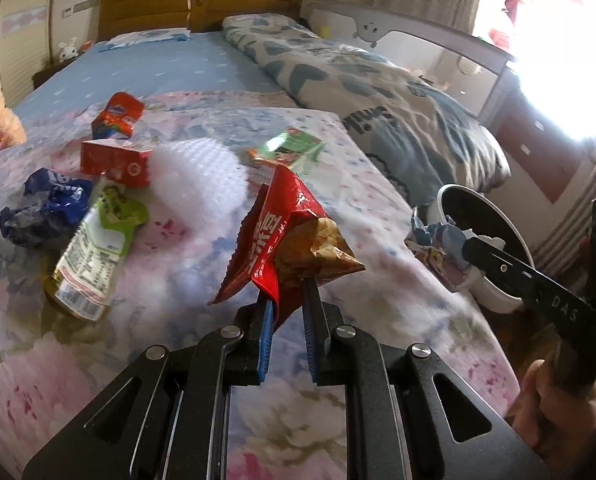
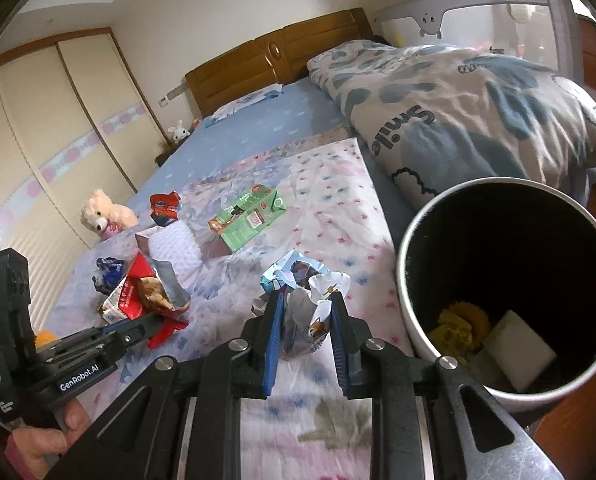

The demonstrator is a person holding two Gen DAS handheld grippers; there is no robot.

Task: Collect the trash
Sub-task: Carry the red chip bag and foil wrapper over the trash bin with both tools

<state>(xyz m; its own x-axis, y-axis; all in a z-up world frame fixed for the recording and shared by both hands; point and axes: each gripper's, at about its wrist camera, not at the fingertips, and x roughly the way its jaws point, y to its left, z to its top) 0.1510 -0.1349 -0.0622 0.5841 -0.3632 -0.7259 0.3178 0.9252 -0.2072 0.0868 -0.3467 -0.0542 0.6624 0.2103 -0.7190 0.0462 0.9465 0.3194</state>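
Note:
My left gripper (image 1: 287,292) is shut on a red snack bag (image 1: 285,232), lifted above the floral bedspread; the same bag (image 2: 145,292) and left gripper (image 2: 159,322) show at the left of the right wrist view. My right gripper (image 2: 304,300) is shut on a crumpled white-and-blue wrapper (image 2: 306,308), held just left of the white bin (image 2: 408,276). The bin (image 1: 494,296) and that wrapper (image 1: 438,244) sit at the right of the left wrist view. Yellow and white scraps lie inside the bin.
On the bed lie a green carton (image 2: 249,216), a bubble-wrap piece (image 1: 197,180), red boxes (image 1: 115,160), a blue crumpled wrapper (image 1: 41,212) and a green-white pouch (image 1: 93,248). A rolled duvet (image 2: 458,120) lies right; a teddy bear (image 2: 101,212) left.

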